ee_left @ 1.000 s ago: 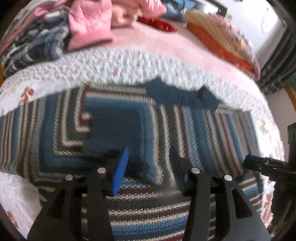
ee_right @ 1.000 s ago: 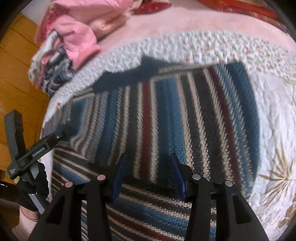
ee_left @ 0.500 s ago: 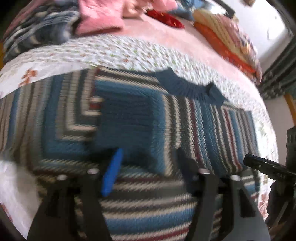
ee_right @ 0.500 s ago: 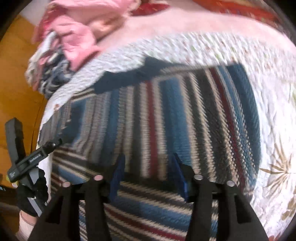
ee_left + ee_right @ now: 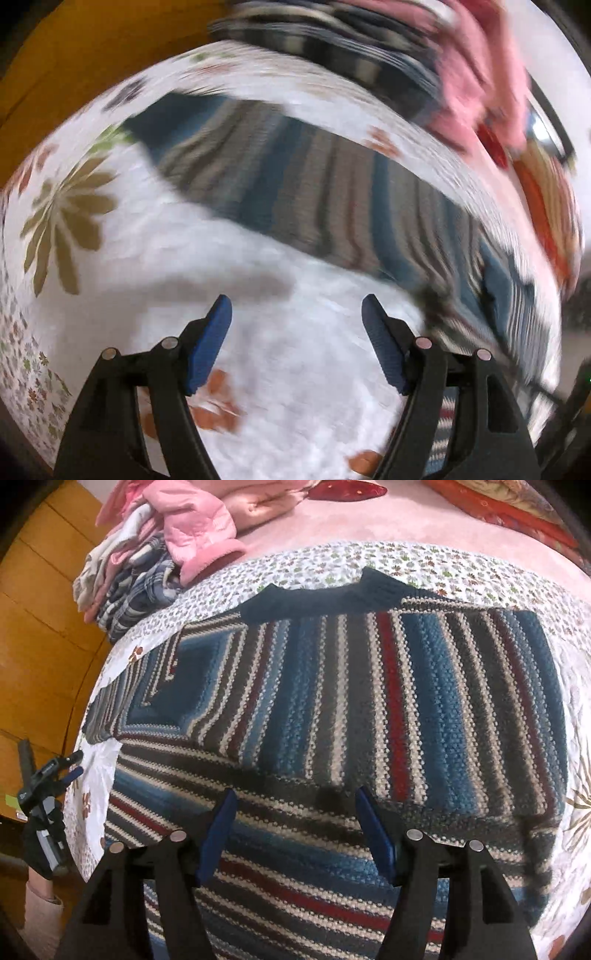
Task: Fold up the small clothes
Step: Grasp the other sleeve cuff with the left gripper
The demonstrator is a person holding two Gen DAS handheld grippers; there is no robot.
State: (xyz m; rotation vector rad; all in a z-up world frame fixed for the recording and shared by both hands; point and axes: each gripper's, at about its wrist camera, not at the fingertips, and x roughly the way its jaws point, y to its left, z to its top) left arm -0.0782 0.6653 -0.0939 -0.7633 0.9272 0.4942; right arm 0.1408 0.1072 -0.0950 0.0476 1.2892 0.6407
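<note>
left gripper [image 5: 296, 314]: two black plastic arms are seen, each tipped with a blue ribbed pad [image 5: 210, 343], pretty standard look
left screws: four round silver pins are set along the black arms
right gripper [image 5: 293, 812]: same build is shown, black frame, blue pads, silver pins
hand [image 5: 44, 834]: a black glove is worn, and a pale pink sleeve [image 5: 42, 912] is seen below it
</note>
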